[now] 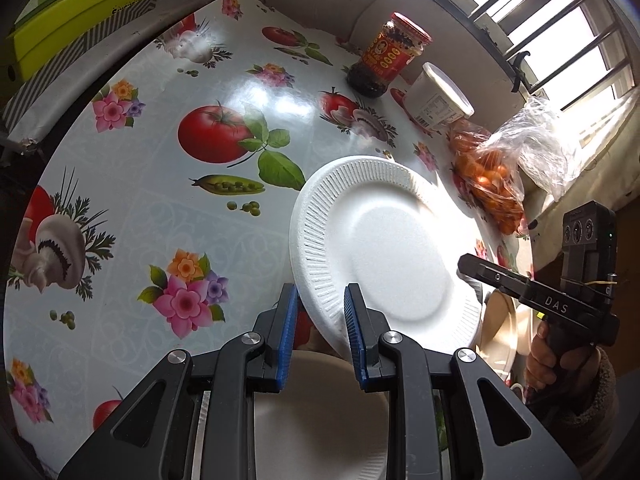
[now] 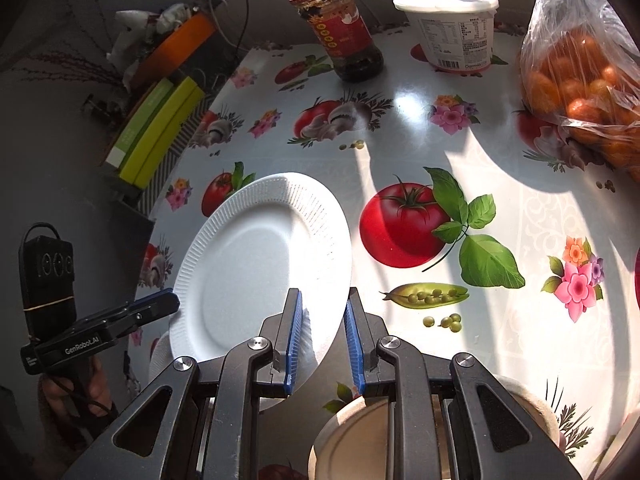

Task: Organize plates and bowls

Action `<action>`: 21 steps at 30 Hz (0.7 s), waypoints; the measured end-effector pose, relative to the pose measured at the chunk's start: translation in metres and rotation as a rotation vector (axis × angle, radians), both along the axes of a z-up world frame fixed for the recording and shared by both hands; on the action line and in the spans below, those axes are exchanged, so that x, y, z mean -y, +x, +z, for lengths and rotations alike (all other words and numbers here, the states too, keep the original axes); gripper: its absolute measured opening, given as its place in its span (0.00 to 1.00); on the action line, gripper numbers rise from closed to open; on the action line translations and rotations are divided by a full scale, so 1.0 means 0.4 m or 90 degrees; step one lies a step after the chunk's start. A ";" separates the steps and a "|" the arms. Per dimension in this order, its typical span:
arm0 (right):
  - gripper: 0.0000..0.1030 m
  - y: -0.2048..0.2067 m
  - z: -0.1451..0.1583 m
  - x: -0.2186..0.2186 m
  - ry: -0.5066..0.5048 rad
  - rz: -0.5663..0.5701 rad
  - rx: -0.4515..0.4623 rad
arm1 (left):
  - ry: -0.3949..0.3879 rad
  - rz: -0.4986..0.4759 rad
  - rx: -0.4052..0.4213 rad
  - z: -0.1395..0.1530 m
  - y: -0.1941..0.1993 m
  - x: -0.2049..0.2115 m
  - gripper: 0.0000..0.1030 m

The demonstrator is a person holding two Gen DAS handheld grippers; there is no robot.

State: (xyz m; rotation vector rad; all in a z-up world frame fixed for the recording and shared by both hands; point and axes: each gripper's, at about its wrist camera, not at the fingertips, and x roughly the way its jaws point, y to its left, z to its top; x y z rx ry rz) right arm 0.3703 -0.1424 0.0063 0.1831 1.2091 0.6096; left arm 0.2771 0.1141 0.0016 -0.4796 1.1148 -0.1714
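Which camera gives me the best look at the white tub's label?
The right wrist view: the white tub stands upright at the back of the table, its printed label and barcode facing the camera. The left wrist view shows the same tub smaller, tilted by the lens, the label only a sliver.

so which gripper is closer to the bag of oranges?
Right. The right gripper grips the white plate on the side toward the bag of oranges; the left gripper holds the opposite rim.
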 end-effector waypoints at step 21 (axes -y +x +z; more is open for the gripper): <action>0.20 -0.137 0.033 -0.070 0.003 0.029 0.020 | -0.003 0.022 0.025 0.027 -0.139 -0.059 0.24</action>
